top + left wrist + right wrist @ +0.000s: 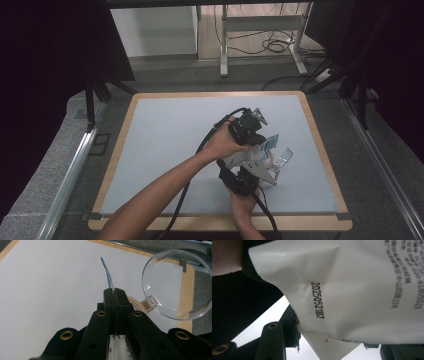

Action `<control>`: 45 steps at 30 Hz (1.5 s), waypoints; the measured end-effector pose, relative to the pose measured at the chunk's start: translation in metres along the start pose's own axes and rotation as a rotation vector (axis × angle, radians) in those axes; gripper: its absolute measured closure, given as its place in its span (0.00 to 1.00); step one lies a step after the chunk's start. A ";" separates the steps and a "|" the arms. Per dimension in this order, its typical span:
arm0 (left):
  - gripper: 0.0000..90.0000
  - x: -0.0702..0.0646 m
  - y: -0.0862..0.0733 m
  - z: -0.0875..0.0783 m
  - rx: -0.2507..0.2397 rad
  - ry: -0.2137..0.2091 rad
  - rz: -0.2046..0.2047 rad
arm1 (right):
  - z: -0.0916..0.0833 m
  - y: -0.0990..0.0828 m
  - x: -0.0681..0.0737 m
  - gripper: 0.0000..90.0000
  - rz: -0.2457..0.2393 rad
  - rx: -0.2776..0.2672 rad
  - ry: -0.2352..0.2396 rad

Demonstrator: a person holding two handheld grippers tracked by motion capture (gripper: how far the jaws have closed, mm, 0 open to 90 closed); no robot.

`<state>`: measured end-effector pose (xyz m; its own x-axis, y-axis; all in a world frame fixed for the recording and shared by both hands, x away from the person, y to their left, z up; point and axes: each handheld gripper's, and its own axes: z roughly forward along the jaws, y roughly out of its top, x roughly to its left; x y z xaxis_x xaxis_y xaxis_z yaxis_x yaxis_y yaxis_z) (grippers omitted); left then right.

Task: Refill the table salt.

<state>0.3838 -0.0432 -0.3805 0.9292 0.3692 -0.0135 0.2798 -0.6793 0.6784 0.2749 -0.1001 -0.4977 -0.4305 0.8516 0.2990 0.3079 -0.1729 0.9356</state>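
Observation:
A white pouch (256, 152) with a blue top edge is held up over the grey mat (165, 140) between both grippers. My left gripper (261, 142) comes down from the upper left. In the left gripper view its jaws (115, 293) are pressed together on the pouch's thin blue-and-white edge (107, 275). My right gripper (249, 170) rises from below, near the front of the mat. In the right gripper view the pouch (352, 285), printed with a date code, sits between its jaws (332, 337), and the left pad touches it.
A clear round plastic piece (283, 157) (175, 282) with a small tab sits just right of the pouch, and a tan ring (136, 305) shows beside it. The mat lies on a wood-edged board (320, 150). Black cables trail from both grippers toward the front edge.

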 end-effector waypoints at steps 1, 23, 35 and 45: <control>1.00 0.000 0.000 0.000 0.000 0.000 0.000 | 0.000 0.000 0.000 0.50 -0.001 0.001 0.000; 1.00 0.000 0.001 -0.003 0.007 0.006 0.004 | 0.001 0.002 0.003 0.50 0.002 -0.007 0.001; 1.00 -0.001 0.001 0.001 0.017 0.003 0.006 | 0.001 -0.001 0.000 0.50 0.012 -0.008 -0.006; 1.00 -0.001 0.001 0.002 0.014 -0.001 0.009 | 0.000 -0.001 -0.001 0.50 0.005 -0.006 -0.008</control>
<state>0.3834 -0.0456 -0.3815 0.9320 0.3624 -0.0087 0.2751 -0.6914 0.6680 0.2749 -0.1005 -0.4986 -0.4220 0.8547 0.3023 0.3053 -0.1801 0.9351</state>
